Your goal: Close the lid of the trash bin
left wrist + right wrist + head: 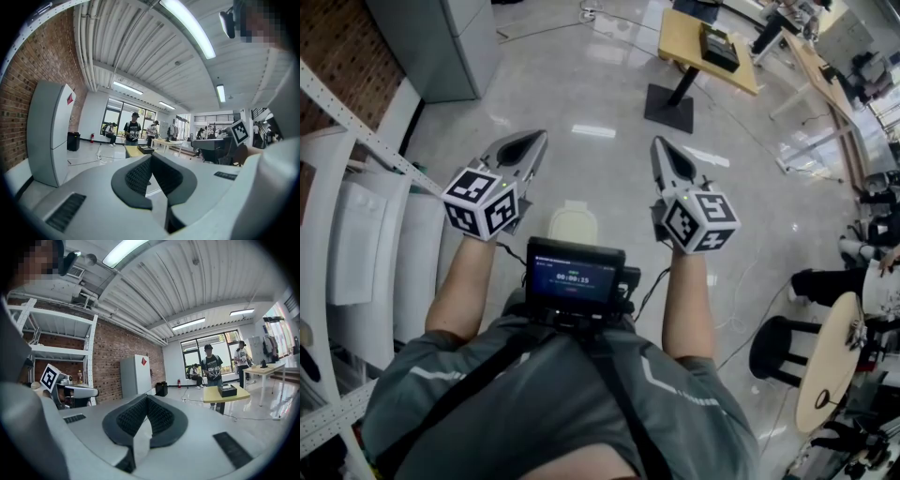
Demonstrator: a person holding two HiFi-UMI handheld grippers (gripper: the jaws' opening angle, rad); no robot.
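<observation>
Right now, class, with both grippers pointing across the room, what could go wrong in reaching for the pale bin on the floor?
The left gripper and right gripper, both shut, point across the room; neither gripper view shows the cream plastic trash bin, so a downward push could miss. The black chest-mounted screen may hide the bin's near edge. The white metal shelving crowds the left elbow.

Cream trash bin [573, 221], near part hidden behind the chest-mounted screen [574, 273], white shelf [366, 141] cropped by the left edge, seated person [827, 283] cut off at right.
</observation>
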